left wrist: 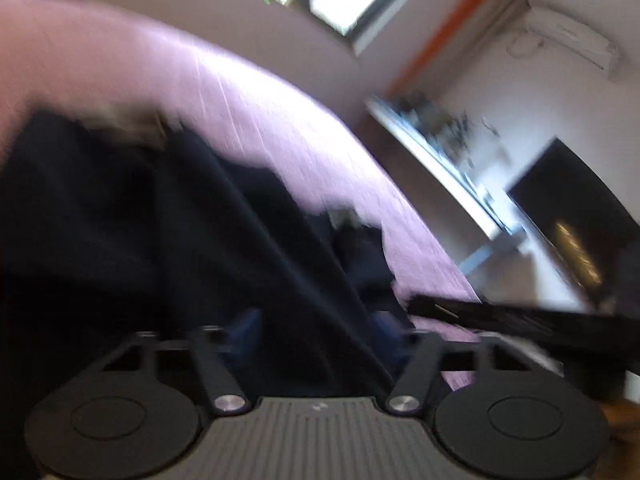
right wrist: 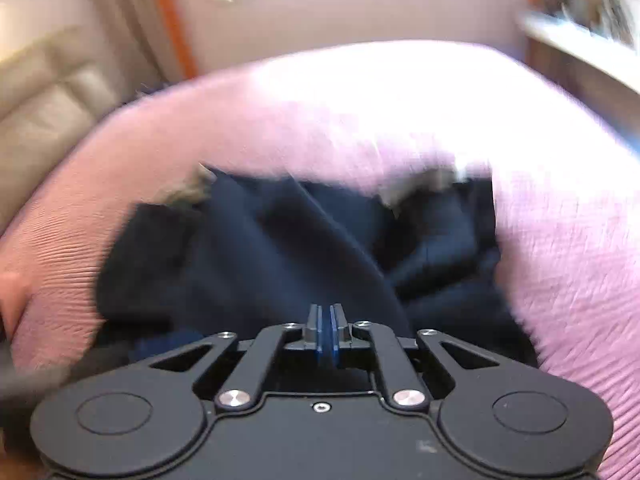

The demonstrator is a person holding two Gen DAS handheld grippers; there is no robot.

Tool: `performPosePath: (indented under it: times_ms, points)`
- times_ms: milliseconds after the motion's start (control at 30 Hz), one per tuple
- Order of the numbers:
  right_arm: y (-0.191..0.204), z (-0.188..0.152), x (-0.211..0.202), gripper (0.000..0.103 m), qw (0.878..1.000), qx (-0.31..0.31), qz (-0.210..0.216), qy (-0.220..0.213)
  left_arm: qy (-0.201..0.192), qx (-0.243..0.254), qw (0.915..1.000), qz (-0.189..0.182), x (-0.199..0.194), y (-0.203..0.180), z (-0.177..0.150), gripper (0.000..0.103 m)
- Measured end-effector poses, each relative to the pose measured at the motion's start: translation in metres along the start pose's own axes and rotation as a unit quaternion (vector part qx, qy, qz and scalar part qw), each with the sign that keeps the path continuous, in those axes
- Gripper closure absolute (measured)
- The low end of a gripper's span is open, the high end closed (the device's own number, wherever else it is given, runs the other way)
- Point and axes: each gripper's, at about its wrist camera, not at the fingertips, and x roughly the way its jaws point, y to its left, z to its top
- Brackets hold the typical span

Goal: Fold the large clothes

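Dark navy fabric garment point(right wrist: 280, 264) lies crumpled, centre frame, on the pink ribbed bedspread point(right wrist: 560, 264); soft, limp and probably bulky, so take it by a hem or a corner. Your left gripper point(left wrist: 316, 328) stands part open with a taut fold between its blue pads, grip unclear; your right gripper point(right wrist: 325, 330) is shut, whether on cloth you cannot tell. White shelf point(left wrist: 440, 160) and black screen point(left wrist: 572, 208) stand well clear, right of frame.

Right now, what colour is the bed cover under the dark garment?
Pink, with a fine ribbed texture. The bed cover shows best in the right wrist view, around the dark navy garment.
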Motion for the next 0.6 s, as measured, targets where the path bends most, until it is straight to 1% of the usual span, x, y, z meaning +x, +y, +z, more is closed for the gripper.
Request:
performPosePath:
  times_ms: [33, 67, 100, 133, 167, 200, 233, 300, 333, 367, 400, 433, 467, 500, 533, 567, 600]
  points:
    - [-0.009, -0.005, 0.013, 0.096, 0.999, 0.024, 0.010, 0.019, 0.027, -0.004, 0.9996, 0.005, 0.013, 0.003, -0.006, 0.070]
    - [-0.015, -0.010, 0.031, 0.096, 0.998, 0.047, 0.009, 0.045, 0.035, 0.002, 0.9992, 0.019, 0.018, 0.002, -0.014, 0.092]
    - [-0.021, -0.016, 0.043, 0.097, 0.996, 0.059, 0.008, 0.069, 0.038, 0.010, 0.9985, 0.039, 0.021, 0.002, -0.023, 0.093]
    - [-0.028, -0.025, 0.048, 0.103, 0.994, 0.068, 0.007, 0.083, 0.043, 0.011, 0.9976, 0.052, 0.021, 0.005, -0.030, 0.093]
    - [-0.034, -0.031, 0.047, 0.103, 0.994, 0.074, 0.004, 0.077, 0.046, 0.004, 0.9974, 0.056, 0.019, 0.008, -0.037, 0.093]
    - [-0.037, -0.035, 0.041, 0.103, 0.994, 0.073, -0.002, 0.078, 0.042, -0.009, 0.9978, 0.051, 0.013, 0.013, -0.045, 0.093]
    - [-0.040, -0.038, 0.035, 0.103, 0.994, 0.072, -0.011, 0.083, 0.046, -0.028, 0.9974, 0.048, 0.007, 0.017, -0.049, 0.093]
    - [-0.044, -0.046, 0.021, 0.103, 0.992, 0.068, -0.033, 0.101, 0.054, -0.051, 0.9962, 0.046, -0.005, 0.025, -0.054, 0.093]
    - [-0.042, -0.048, 0.012, 0.103, 0.992, 0.056, -0.042, 0.103, 0.060, -0.056, 0.9956, 0.045, -0.011, 0.026, -0.057, 0.093]
    - [-0.030, -0.050, 0.000, 0.097, 0.991, 0.017, -0.085, 0.097, 0.064, -0.058, 0.9954, 0.043, -0.017, 0.025, -0.059, 0.093]
    - [-0.015, -0.052, -0.010, 0.095, 0.989, -0.027, -0.123, 0.081, 0.066, -0.053, 0.9954, 0.044, -0.025, 0.020, -0.061, 0.092]
    - [0.001, -0.054, -0.024, 0.094, 0.988, -0.061, -0.133, 0.050, 0.067, -0.045, 0.9955, 0.049, -0.034, 0.016, -0.059, 0.090]
    - [0.010, -0.054, -0.036, 0.094, 0.991, -0.071, -0.113, 0.026, 0.067, -0.035, 0.9957, 0.053, -0.041, 0.010, -0.059, 0.086]
    - [0.016, -0.053, -0.044, 0.094, 0.994, -0.068, -0.087, 0.013, 0.065, -0.027, 0.9959, 0.058, -0.047, 0.004, -0.060, 0.081]
    - [0.024, -0.051, -0.045, 0.094, 0.997, -0.061, -0.055, 0.009, 0.062, -0.022, 0.9958, 0.064, -0.058, -0.004, -0.064, 0.079]
    - [0.029, -0.048, -0.039, 0.094, 0.998, -0.058, -0.035, 0.015, 0.058, -0.022, 0.9954, 0.073, -0.068, -0.008, -0.067, 0.075]
    - [0.035, -0.049, -0.032, 0.094, 0.998, -0.057, -0.026, 0.025, 0.054, -0.027, 0.9948, 0.082, -0.076, -0.009, -0.068, 0.072]
